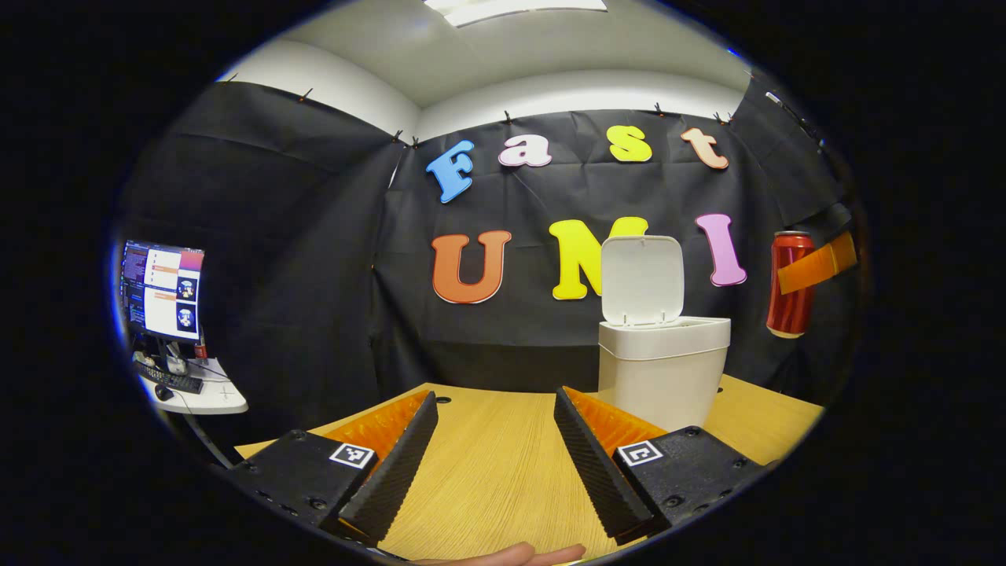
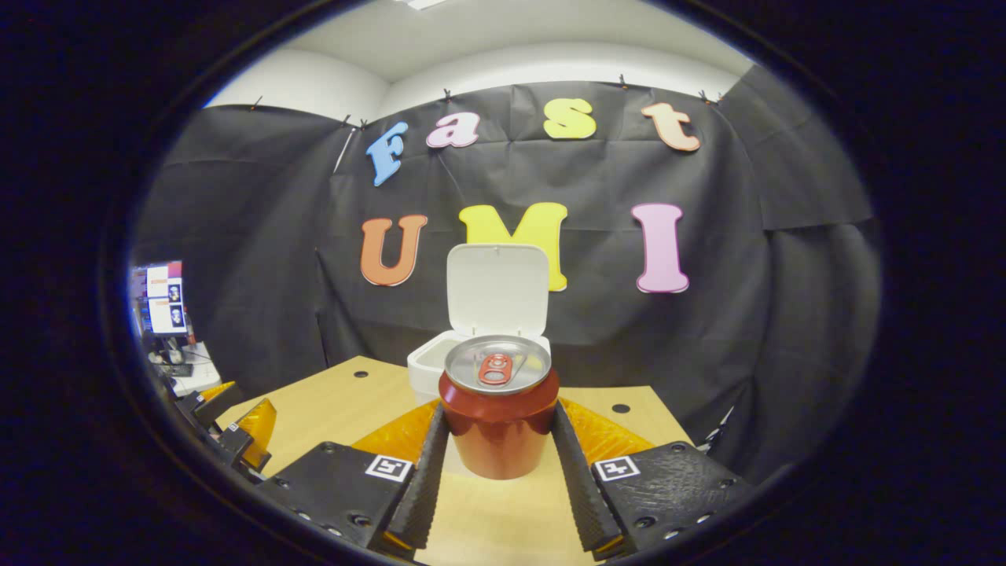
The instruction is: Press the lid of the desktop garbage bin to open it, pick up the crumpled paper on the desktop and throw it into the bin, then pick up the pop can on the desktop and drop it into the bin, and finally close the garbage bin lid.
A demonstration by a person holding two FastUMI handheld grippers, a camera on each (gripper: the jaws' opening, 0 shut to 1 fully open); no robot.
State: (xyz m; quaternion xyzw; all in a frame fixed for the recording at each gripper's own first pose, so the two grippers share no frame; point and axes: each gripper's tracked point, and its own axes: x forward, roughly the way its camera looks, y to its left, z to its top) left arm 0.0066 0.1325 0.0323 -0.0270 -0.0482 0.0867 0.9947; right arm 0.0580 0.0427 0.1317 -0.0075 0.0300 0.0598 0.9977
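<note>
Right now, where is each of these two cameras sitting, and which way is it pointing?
Left gripper view: rides the open left gripper, low over the table, facing the open bin; a hand's edge shows below.
Right gripper view: rides the right gripper, shut on the pop can, facing the bin.
Shared: bin, can, table, monitor.

The pop can (image 2: 498,420) is glossy metal with a brushed silver top. The garbage bin (image 1: 662,365) looks smooth matt plastic. The table (image 1: 495,464) shows wood grain.
</note>
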